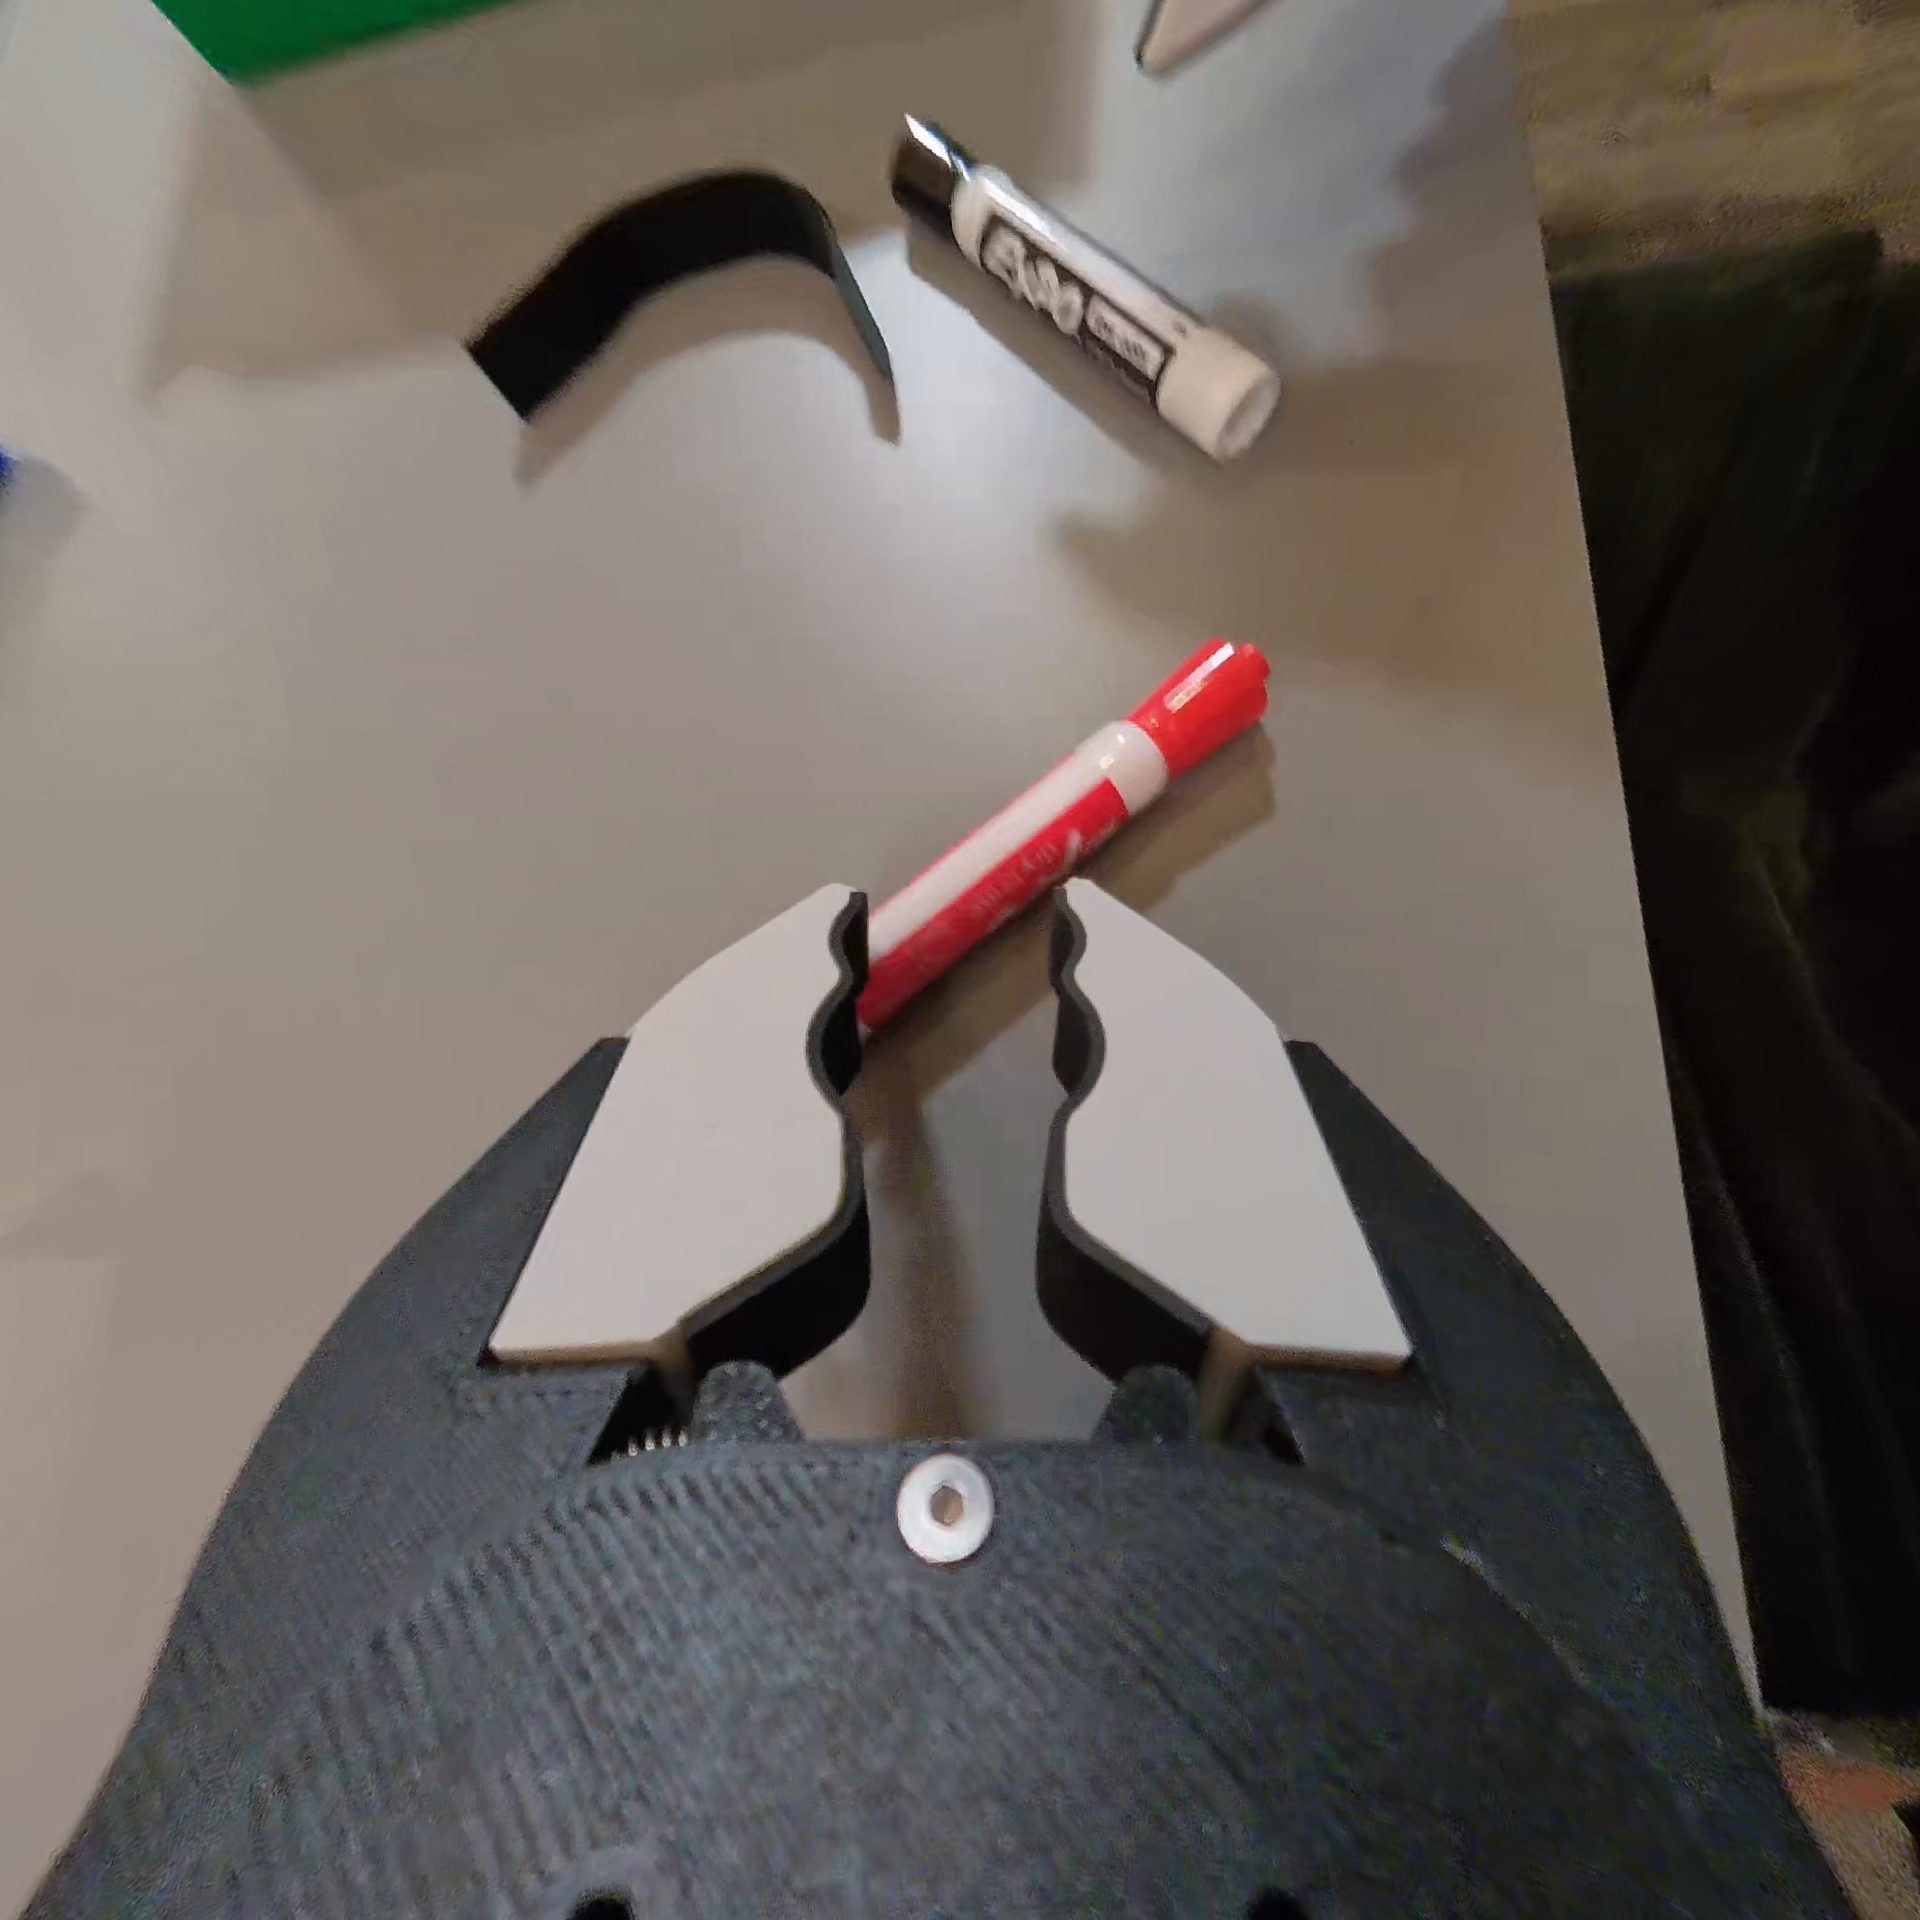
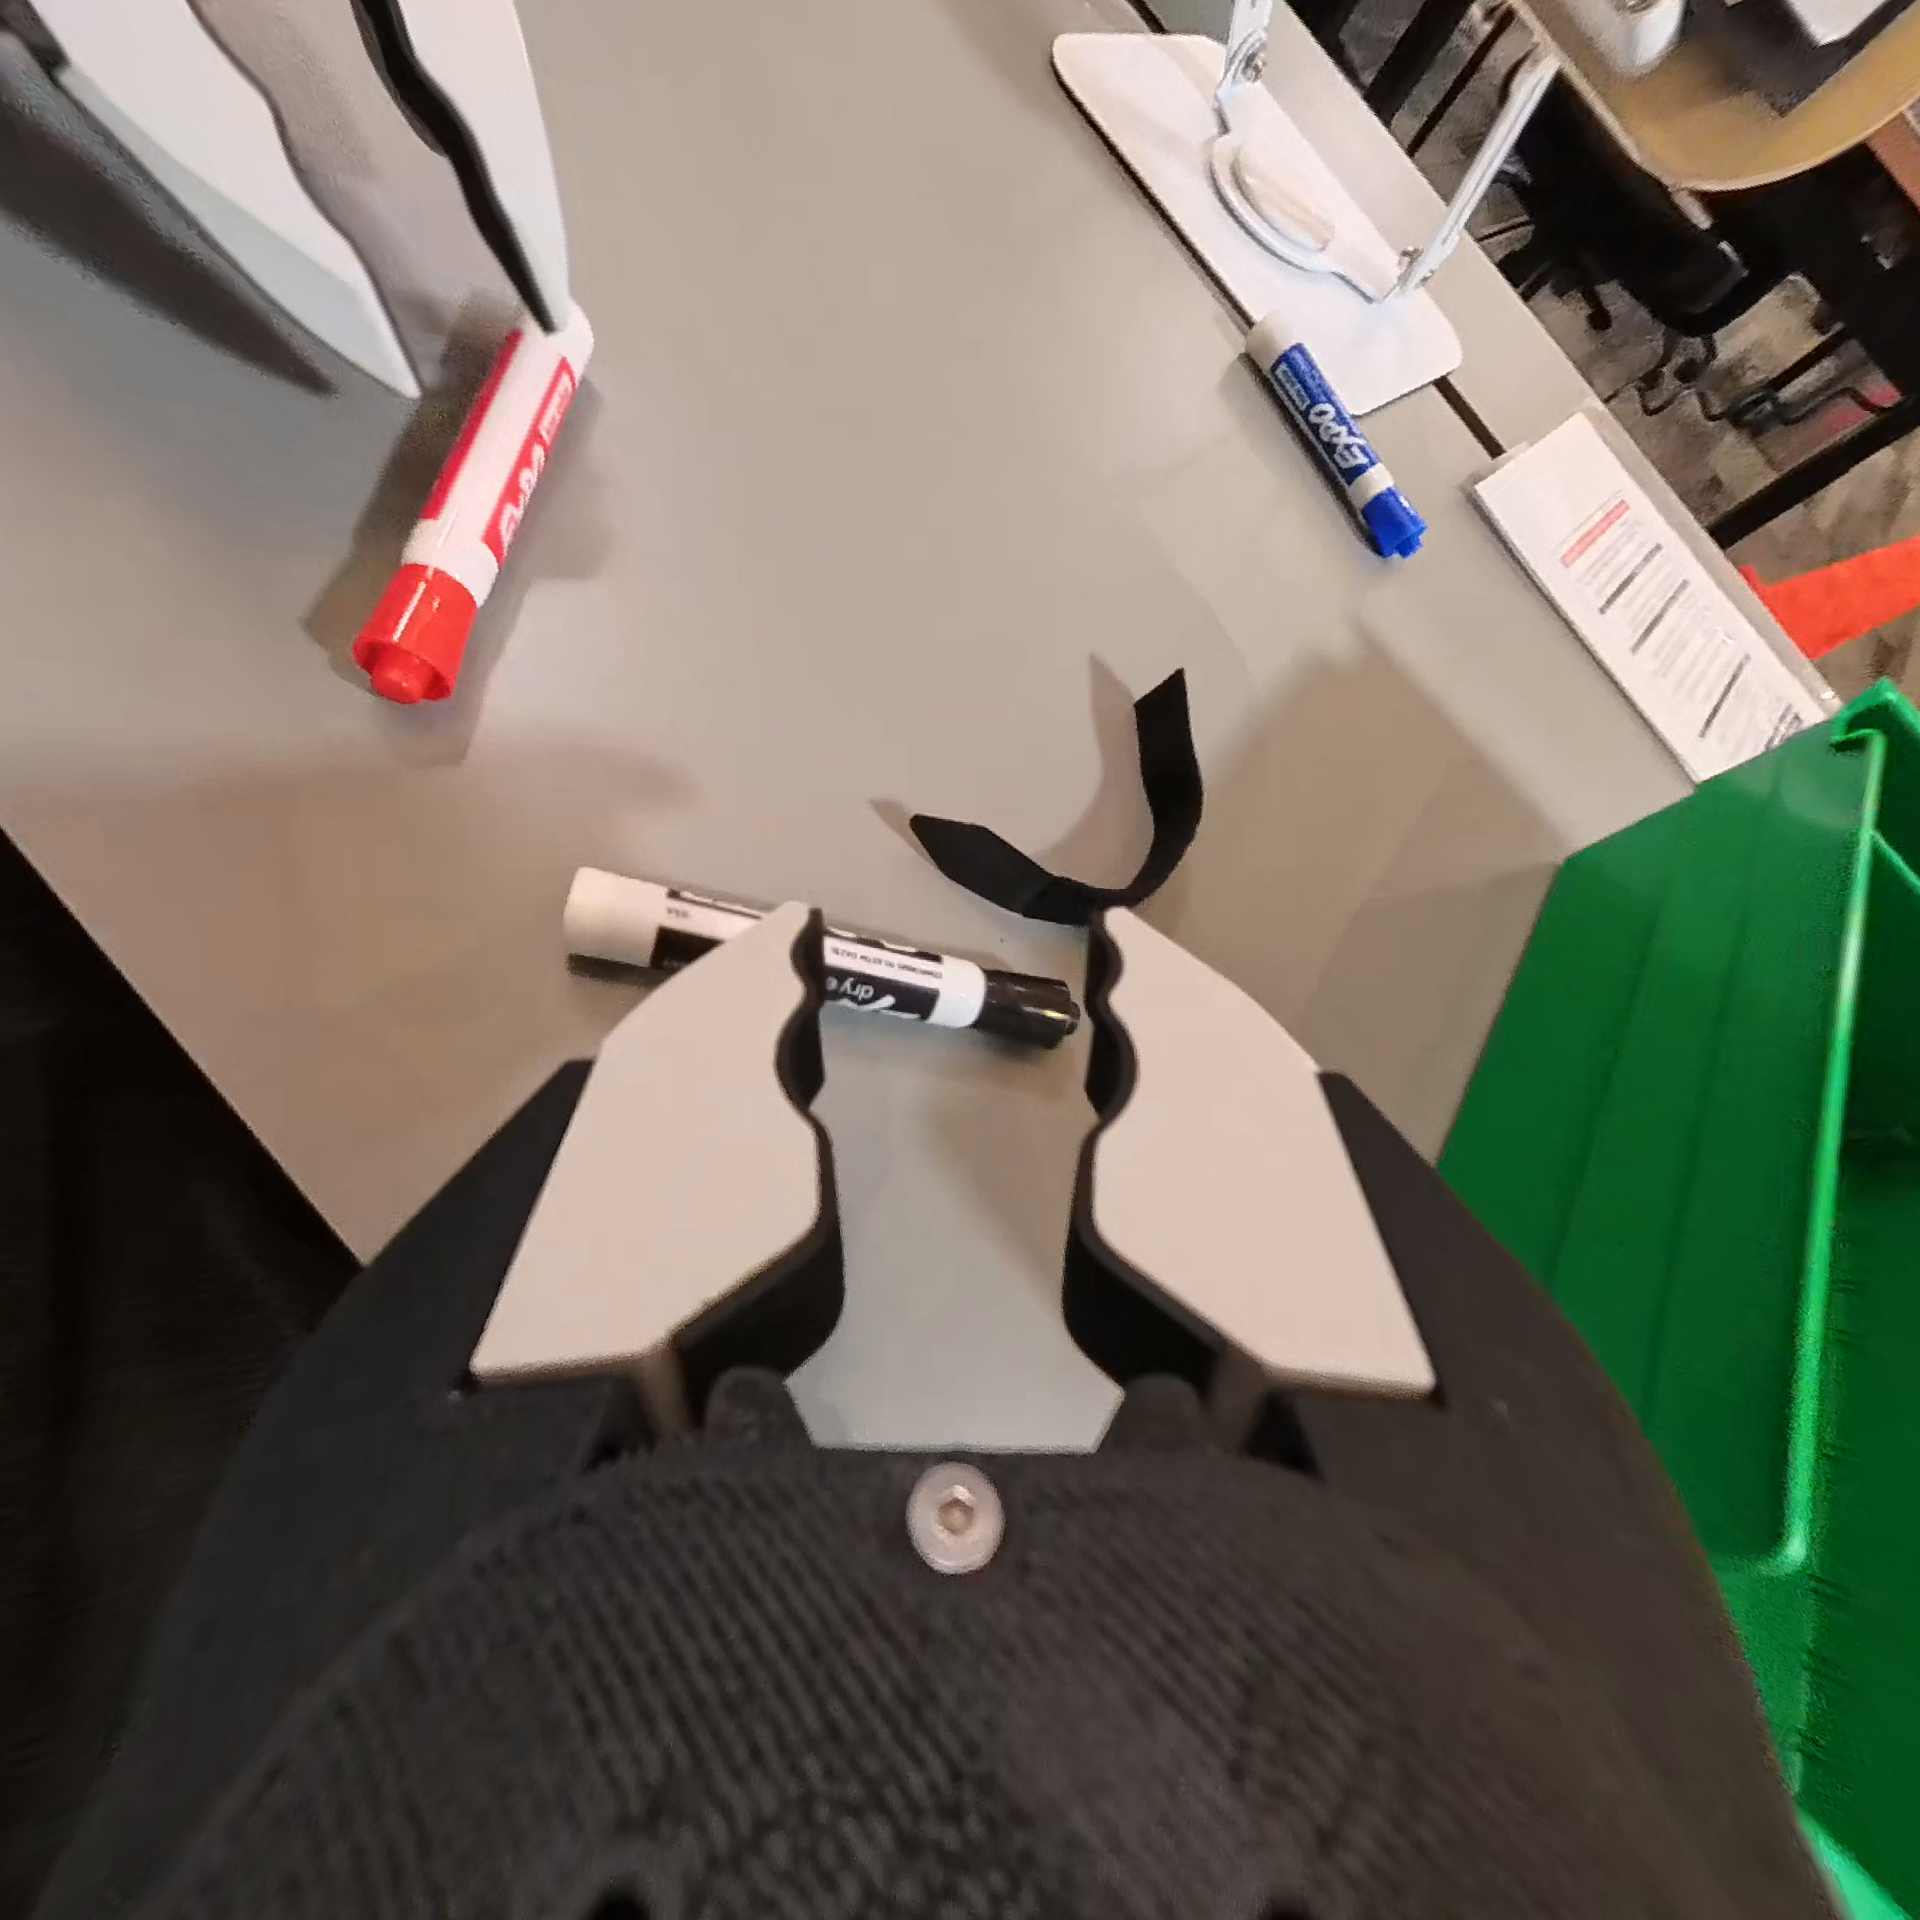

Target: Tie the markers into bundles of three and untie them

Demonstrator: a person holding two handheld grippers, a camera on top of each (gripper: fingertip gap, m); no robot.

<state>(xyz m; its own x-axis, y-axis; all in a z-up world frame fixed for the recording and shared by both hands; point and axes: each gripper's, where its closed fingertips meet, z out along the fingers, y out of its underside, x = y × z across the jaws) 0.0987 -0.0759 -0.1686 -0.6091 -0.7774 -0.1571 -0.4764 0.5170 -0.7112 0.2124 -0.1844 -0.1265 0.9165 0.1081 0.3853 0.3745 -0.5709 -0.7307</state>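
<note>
A red marker (image 1: pixel 1049 831) lies on the grey table (image 1: pixel 416 727). My left gripper (image 1: pixel 961 909) is open, its fingertips either side of the marker's tail end. The right wrist view shows that gripper (image 2: pixel 478 343) standing over the red marker (image 2: pixel 473 509). A black marker (image 1: pixel 1081 291) and a curled black strap (image 1: pixel 686 281) lie beyond. My right gripper (image 2: pixel 951 920) is open and empty, just above the black marker (image 2: pixel 914 987), with the strap (image 2: pixel 1081 842) beside its right fingertip. A blue marker (image 2: pixel 1335 436) lies farther off.
A green bin (image 2: pixel 1714 1195) stands at the right of the right wrist view and shows at the top left of the left wrist view (image 1: pixel 312 31). A white lamp base (image 2: pixel 1247 197) and a printed sheet (image 2: pixel 1652 592) sit at the table's far side. The table edge (image 1: pixel 1600 727) runs along the right. Left tips to right tips: about 15 cm. The black marker (image 2: pixel 914 987) lies some 4 cm from my right tips, 15 cm from my left tips.
</note>
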